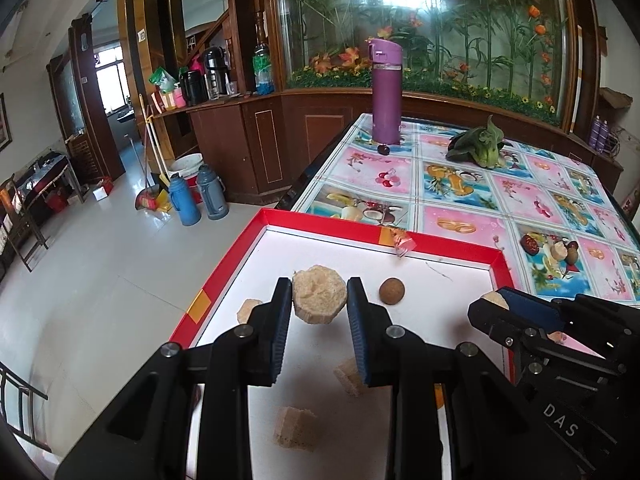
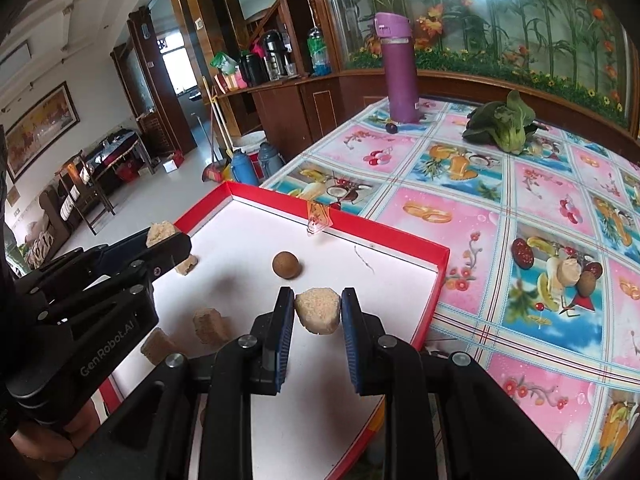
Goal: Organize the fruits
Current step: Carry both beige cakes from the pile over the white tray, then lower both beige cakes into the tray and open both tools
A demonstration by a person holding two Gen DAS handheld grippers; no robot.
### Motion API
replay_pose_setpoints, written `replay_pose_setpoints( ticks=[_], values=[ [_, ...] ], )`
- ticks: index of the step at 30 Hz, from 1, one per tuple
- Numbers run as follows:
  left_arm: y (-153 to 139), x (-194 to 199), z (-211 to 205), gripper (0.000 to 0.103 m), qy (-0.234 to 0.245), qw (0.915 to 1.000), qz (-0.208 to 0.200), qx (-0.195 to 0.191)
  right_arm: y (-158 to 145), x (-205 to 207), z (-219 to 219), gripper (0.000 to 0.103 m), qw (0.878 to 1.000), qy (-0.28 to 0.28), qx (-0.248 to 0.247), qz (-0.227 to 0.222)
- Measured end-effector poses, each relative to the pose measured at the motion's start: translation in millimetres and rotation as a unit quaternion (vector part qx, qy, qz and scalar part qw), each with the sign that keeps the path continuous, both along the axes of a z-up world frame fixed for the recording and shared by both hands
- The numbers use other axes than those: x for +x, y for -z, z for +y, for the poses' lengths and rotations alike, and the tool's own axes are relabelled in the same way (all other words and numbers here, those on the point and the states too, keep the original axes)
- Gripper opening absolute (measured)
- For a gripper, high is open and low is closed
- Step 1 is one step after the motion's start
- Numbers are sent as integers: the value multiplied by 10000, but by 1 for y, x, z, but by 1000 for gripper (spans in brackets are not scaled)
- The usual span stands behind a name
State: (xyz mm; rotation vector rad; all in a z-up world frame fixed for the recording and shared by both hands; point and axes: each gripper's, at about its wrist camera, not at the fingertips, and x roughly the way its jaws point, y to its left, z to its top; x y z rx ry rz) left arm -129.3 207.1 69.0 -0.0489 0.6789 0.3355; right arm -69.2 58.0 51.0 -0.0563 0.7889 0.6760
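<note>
A red-rimmed white tray (image 1: 320, 222) (image 2: 360, 226) lies at the table's near left corner. My left gripper (image 1: 320, 294) is shut on a round beige fruit chunk (image 1: 319, 300) above the tray floor; in the right wrist view this left gripper (image 2: 170, 242) shows at the left with its chunk (image 2: 160, 232). My right gripper (image 2: 318, 304) is shut on a smaller beige chunk (image 2: 319, 311) over the tray's right half; from the left wrist this right gripper (image 1: 494, 308) is at the right. A brown round fruit (image 1: 391, 291) (image 2: 285, 265) rests in the tray.
Loose beige chunks (image 1: 296, 428) (image 2: 208, 324) lie on the tray floor. A crumpled wrapper (image 1: 402, 242) sits on the far rim. On the patterned tablecloth stand a purple bottle (image 1: 386, 92), a dark plum (image 1: 384, 149) and a leafy green vegetable (image 1: 478, 146). The floor drops off left.
</note>
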Motion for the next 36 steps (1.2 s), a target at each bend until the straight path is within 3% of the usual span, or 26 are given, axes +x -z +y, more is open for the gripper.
replay_pose_setpoints(
  ticks=[26, 36],
  values=[
    [22, 7, 18, 30, -127, 9994, 289, -128, 22, 10, 12, 22, 9984, 113, -278, 477],
    [32, 13, 17, 30, -95, 9975, 700, -28, 29, 11, 17, 22, 9969, 75, -372, 689]
  ],
)
